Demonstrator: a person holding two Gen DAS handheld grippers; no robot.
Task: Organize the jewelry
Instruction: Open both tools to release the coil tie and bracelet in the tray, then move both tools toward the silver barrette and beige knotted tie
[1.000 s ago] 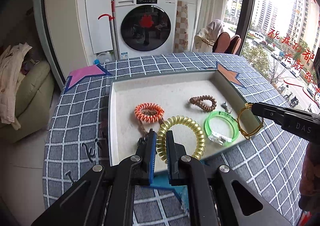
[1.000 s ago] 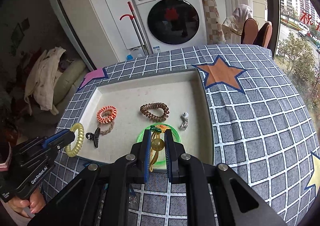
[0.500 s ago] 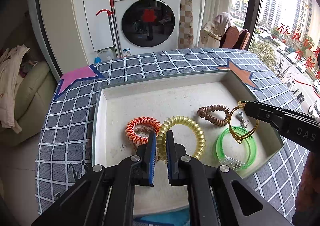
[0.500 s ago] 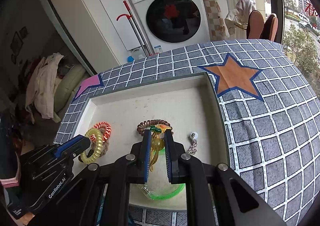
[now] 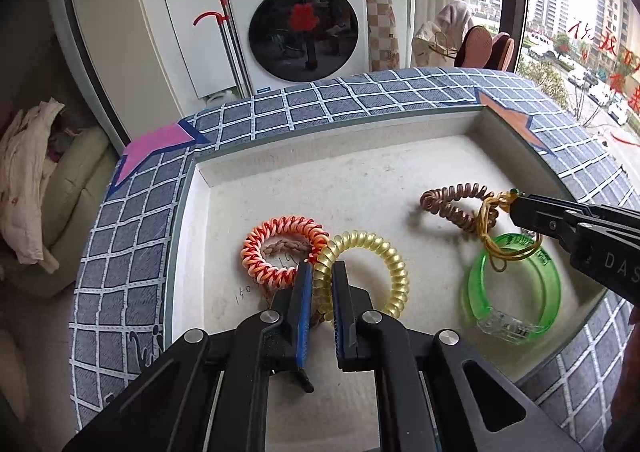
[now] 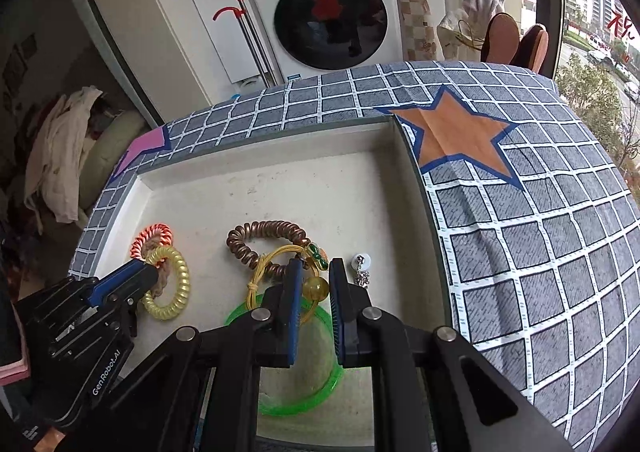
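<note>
A shallow white tray [image 5: 360, 155] sits on the checked tablecloth. My left gripper [image 5: 322, 280] is shut on a yellow spiral band [image 5: 384, 260], held low over the tray beside an orange spiral band [image 5: 280, 240]. My right gripper [image 6: 314, 284] is shut on a thin gold cord bracelet with an amber bead [image 6: 316, 287]; the cord [image 5: 496, 248] hangs over a green bangle [image 5: 516, 292] and a brown spiral band [image 5: 452, 199]. In the right wrist view I also see the yellow band [image 6: 172, 284], brown band [image 6: 260, 236], green bangle [image 6: 304, 392] and a small silver earring [image 6: 361, 270].
The tray's walls [image 6: 420, 187] rise around the jewelry. An orange star [image 6: 456, 135] and a pink star [image 5: 160, 139] mark the cloth. A washing machine [image 5: 300, 19] stands behind the table, a sofa with clothes [image 5: 36, 187] at the left.
Both grippers have moved forward and down over the tray, each still holding its piece. The yellow band now sits beside the orange band; the gold cord hangs over the green bangle.
</note>
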